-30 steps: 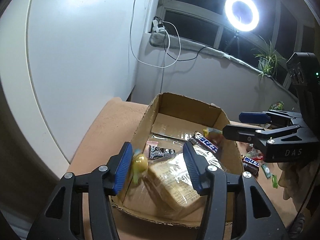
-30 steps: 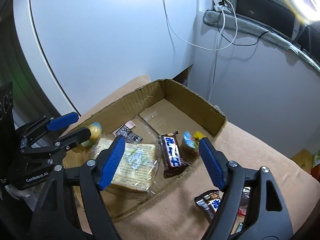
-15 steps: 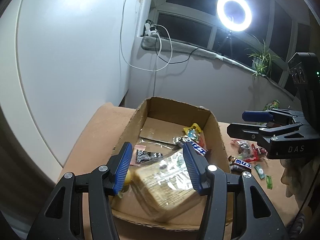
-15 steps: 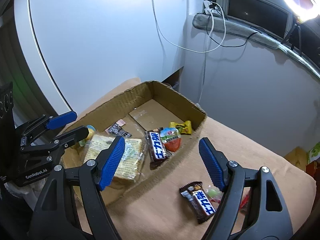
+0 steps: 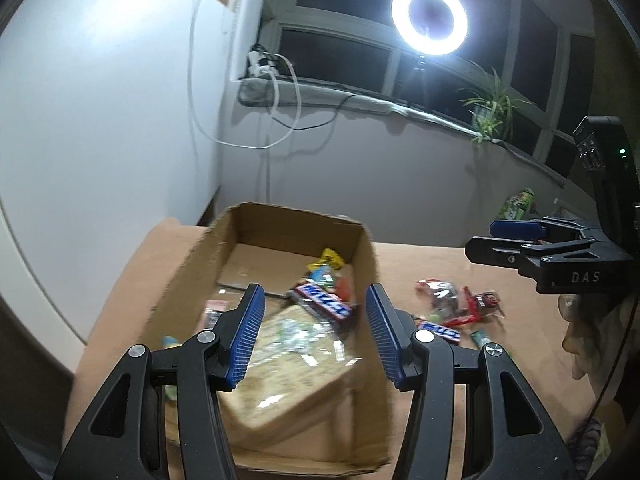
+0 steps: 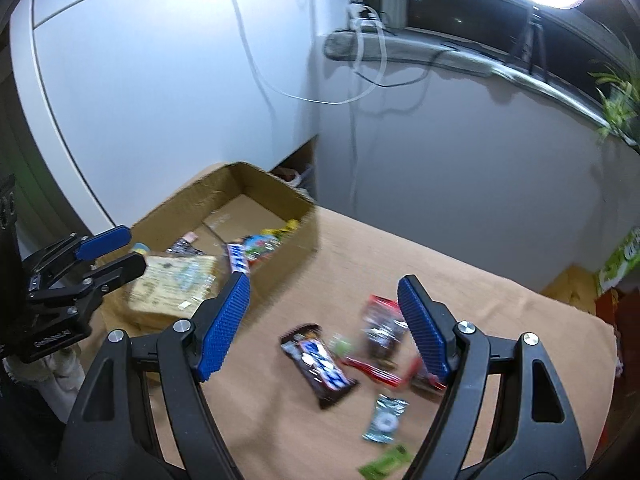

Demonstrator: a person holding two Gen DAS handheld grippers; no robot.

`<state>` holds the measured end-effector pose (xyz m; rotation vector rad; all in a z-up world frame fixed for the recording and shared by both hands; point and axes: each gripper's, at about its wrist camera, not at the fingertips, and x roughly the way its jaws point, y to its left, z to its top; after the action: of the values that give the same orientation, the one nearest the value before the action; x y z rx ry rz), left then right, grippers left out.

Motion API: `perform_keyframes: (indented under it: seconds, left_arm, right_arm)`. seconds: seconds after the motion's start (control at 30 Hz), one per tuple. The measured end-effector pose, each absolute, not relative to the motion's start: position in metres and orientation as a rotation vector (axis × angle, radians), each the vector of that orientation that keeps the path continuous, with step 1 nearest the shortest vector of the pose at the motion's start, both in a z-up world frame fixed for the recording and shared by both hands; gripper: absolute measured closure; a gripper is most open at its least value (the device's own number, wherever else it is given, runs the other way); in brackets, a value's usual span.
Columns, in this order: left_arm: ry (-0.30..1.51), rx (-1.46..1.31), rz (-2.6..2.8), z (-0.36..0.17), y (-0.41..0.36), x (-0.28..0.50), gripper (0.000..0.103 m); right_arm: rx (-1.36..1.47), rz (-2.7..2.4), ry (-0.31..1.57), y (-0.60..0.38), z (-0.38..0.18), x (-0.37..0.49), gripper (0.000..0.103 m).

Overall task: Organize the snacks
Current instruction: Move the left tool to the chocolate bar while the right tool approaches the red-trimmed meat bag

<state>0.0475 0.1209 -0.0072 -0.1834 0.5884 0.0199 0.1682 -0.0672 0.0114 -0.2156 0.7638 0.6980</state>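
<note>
A cardboard box [image 5: 188, 264] [image 6: 288, 264] on the tan table holds a clear-wrapped cracker pack [image 5: 296, 364] [image 6: 176, 284], a brown chocolate bar [image 5: 324, 300] [image 6: 237, 258] and a colourful candy [image 5: 326, 270] [image 6: 262, 244]. My left gripper [image 5: 314, 296] [image 6: 132, 250] hangs open over the box's near end, nothing between its fingers. To the right of the box, my right gripper [image 6: 323, 282] [image 5: 484, 237] is open and empty above loose snacks: a second chocolate bar [image 6: 318, 364] [image 5: 440, 330], a red packet [image 6: 380, 332] [image 5: 444, 292], a silvery sachet [image 6: 386, 420] and a green wrapper [image 6: 388, 460].
The table cover [image 6: 460, 276] ends at a white wall behind and a white rounded door [image 5: 100, 140] to the left. A ring light [image 5: 430, 18], a plant [image 5: 490, 108] and hanging cables [image 5: 280, 120] stand by the window. A green package [image 6: 624, 260] sits off the far right.
My right gripper has swung away from the box to above the loose snacks on the right. My left gripper has drawn back and to the right over the box. Both stay open.
</note>
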Motion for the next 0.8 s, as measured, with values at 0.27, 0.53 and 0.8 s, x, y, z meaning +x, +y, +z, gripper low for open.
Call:
perform_keyframes:
  seconds: [0.27, 0.53, 0.8]
  left_arm:
    - [0.586, -0.153, -0.086, 0.001, 0.074, 0.052, 0.051]
    - [0.658, -0.131, -0.211, -0.013, 0.023, 0.061, 0.051]
    - [0.770, -0.138, -0.221, -0.042, 0.003, 0.082, 0.051]
  right_arm:
    - [-0.149, 0.605, 0.805, -0.125, -0.013, 0.184, 0.024]
    - [-0.121, 0.592, 0.865, -0.158, -0.039, 0.201, 0.024]
    - [-0.201, 0.609, 0.917, -0.166, -0.060, 0.206, 0.024]
